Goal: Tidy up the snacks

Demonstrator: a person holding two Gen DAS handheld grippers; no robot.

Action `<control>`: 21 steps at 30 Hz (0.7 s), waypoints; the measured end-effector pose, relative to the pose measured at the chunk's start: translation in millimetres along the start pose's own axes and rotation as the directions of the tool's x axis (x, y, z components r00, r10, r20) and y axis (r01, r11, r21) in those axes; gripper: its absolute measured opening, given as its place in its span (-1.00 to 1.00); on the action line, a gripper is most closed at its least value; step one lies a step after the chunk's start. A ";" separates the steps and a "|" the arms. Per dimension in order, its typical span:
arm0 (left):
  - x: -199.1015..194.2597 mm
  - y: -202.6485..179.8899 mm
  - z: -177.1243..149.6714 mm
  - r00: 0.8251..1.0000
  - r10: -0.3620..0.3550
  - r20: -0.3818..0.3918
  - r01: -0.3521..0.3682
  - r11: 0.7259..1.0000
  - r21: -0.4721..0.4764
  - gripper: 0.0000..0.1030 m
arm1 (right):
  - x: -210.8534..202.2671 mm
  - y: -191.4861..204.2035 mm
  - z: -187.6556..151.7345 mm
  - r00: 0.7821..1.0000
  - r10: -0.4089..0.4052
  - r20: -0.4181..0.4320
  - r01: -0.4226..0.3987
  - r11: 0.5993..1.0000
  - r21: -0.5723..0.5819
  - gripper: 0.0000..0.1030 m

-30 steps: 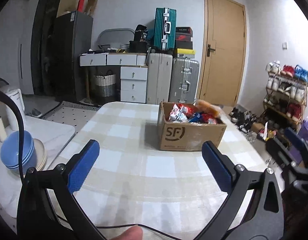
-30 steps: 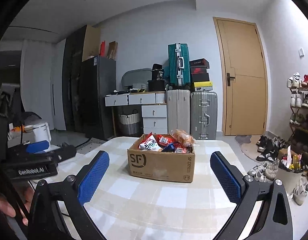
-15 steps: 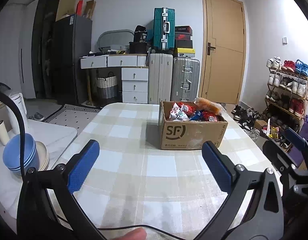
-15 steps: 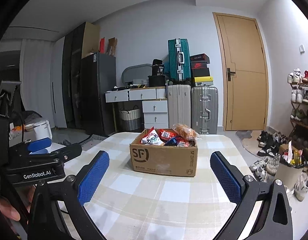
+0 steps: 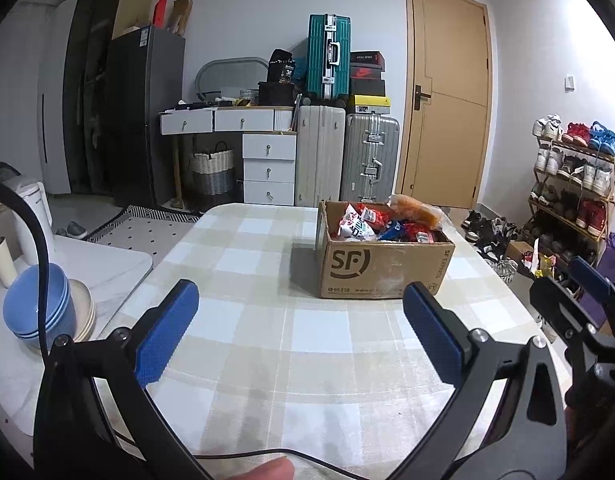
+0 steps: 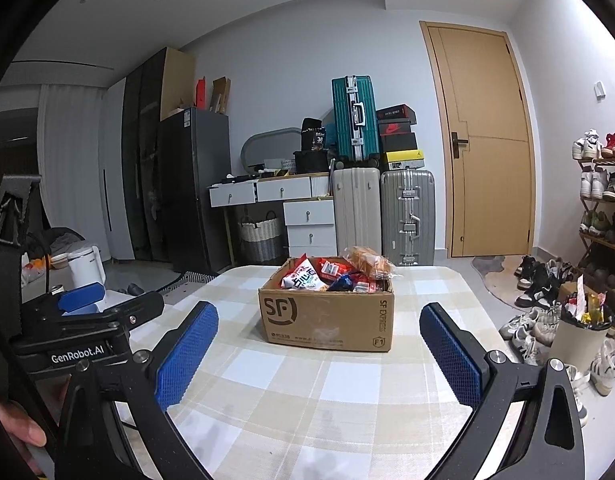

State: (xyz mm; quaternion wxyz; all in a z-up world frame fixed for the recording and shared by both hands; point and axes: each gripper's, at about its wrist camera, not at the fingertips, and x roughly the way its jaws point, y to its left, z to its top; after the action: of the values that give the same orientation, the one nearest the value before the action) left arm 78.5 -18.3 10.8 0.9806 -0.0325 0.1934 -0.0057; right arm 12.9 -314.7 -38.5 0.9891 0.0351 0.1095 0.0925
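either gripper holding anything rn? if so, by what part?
Nothing held. Left gripper and right gripper are both open and empty above the table, short of the cardboard box; the snacks are all inside it.

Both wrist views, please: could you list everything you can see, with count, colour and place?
cardboard box: one, brown, on the table, open.
snack packets: several, red, white and blue, piled in the box.
bread bag: one, orange-brown, on top at the box's far right.
table: one, beige and white check, under the box.
bowls: a stack, blue, on the white side surface at left.
kettle: one, white, at left.
suitcases: three, teal above white and silver, by the far wall.
door: one, tan, shut.
shoe rack: one, full, at right.
left claw: blue pads, open, short of the box.
right claw: blue pads, open, short of the box.
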 end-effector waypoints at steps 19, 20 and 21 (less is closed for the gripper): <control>4.5 2.0 1.4 1.000 -0.004 -0.002 0.004 1.000 0.010 0.98 | 2.0 -1.7 -5.3 1.000 0.006 -0.005 -0.006 1.000 0.022 0.99; 4.2 1.4 1.1 1.000 -0.005 -0.003 0.005 1.000 0.009 0.98 | 1.8 -1.8 -5.5 1.000 0.006 -0.006 -0.006 1.000 0.021 0.99; 6.8 2.9 1.6 1.000 -0.006 -0.003 0.006 1.000 0.010 0.98 | 2.0 -1.8 -6.1 1.000 0.007 -0.008 -0.007 1.000 0.022 0.99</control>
State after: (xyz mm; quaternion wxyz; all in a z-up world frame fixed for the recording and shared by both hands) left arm 85.5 -15.5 9.5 0.9804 -0.0282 0.1949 -0.0094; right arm 13.8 -315.8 -45.1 0.9879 0.0458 0.1141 0.0947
